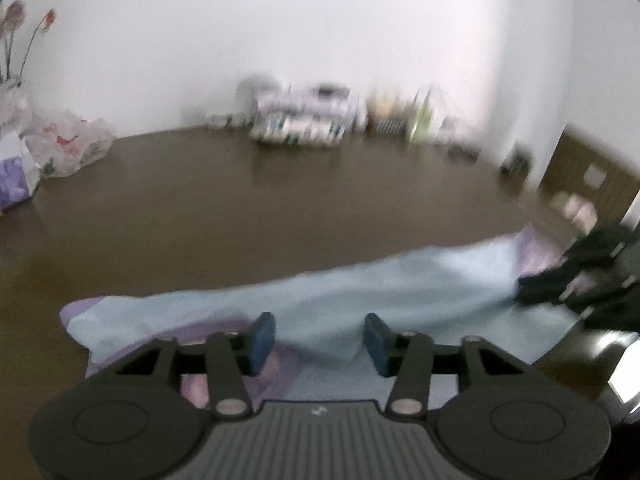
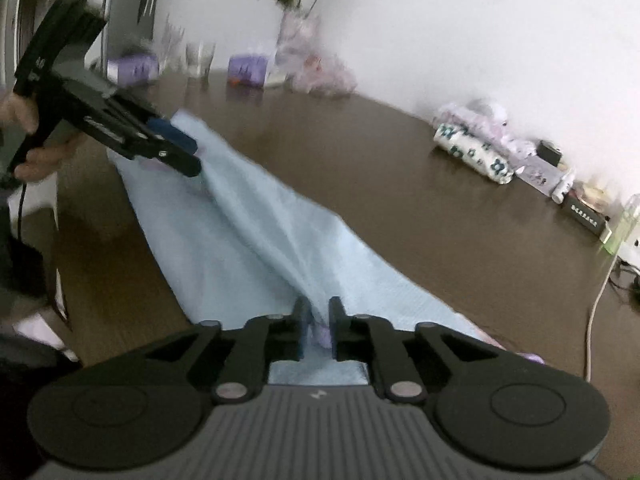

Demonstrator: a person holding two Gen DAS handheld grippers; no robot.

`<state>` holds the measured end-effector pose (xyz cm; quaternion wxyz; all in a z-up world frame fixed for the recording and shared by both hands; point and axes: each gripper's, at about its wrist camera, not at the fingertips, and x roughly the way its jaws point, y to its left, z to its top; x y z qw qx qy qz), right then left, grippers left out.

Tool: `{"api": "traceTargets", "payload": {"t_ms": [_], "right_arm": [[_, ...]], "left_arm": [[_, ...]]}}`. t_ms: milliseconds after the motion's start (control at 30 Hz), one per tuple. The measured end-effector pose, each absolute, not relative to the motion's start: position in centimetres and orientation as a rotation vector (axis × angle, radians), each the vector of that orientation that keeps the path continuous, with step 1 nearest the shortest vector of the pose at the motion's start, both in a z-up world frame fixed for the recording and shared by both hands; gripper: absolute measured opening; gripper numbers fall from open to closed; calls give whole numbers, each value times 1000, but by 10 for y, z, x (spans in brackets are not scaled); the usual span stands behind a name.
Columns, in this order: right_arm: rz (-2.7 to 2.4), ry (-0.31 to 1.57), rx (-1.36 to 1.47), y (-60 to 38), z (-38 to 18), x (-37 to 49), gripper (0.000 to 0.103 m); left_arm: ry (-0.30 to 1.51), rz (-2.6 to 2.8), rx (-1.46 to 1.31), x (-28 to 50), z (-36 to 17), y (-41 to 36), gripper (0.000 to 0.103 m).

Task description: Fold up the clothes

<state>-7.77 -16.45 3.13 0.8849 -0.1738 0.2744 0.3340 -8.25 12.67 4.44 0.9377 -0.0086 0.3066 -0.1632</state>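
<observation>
Right wrist view shows the right claw (image 2: 318, 328) pressed nearly together, pinching a bunched bit of the light blue cloth (image 2: 256, 240). The cloth lies in a long strip on the brown counter (image 2: 400, 184), running from this claw to the left claw (image 2: 182, 152) at its far end. A ridge of cloth is pulled up between the two claws.

In the left wrist view, the left claw (image 1: 320, 340) is spread wide, with its blue fingers (image 1: 262, 338) standing apart just above the cloth (image 1: 360, 288). It does not look like it is holding anything. A purple part of the cloth peeks out near that claw.

Here is what could go wrong. Only one claw has a grip, so a pull from the right claw could drag the whole cloth along the counter, and any fold would come out crooked. The pinch is small and bunched, so the cloth might slip out if it is tugged fast. If the left claw closes in the wrong spot, it may grab too many layers or only the edge. Both pictures are blurry, so the exact edge of the cloth is hard to tell.
</observation>
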Motion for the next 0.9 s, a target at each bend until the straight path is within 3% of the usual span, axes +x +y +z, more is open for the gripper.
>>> {"api": "traceTargets", "payload": {"t_ms": [67,100,200,267,600,667,833,900], "right_arm": [[679,562,-277,-175,37,-70,13],[664,564,-230,-179,38,-64,14],[572,627,-167,-179,26,-42,13],[544,678,-227,-174,15,-41,13],[211,732,215,-259,11,-6,14],[210,718,273,-264,7,-7,0],[112,690,228,-280,4,-15,0],[120,682,223,-279,10,-16,5]], "left_arm": [[639,-290,-14,-75,39,119,73],[645,-268,-12,-72,36,115,74],[664,-202,-6,-61,27,104,67],[676,-158,-2,-54,21,97,53],[620,-117,17,-65,9,89,61],[621,-113,42,-63,9,84,64],[623,-110,32,-63,9,85,64],[623,-114,16,-62,12,88,64]]}}
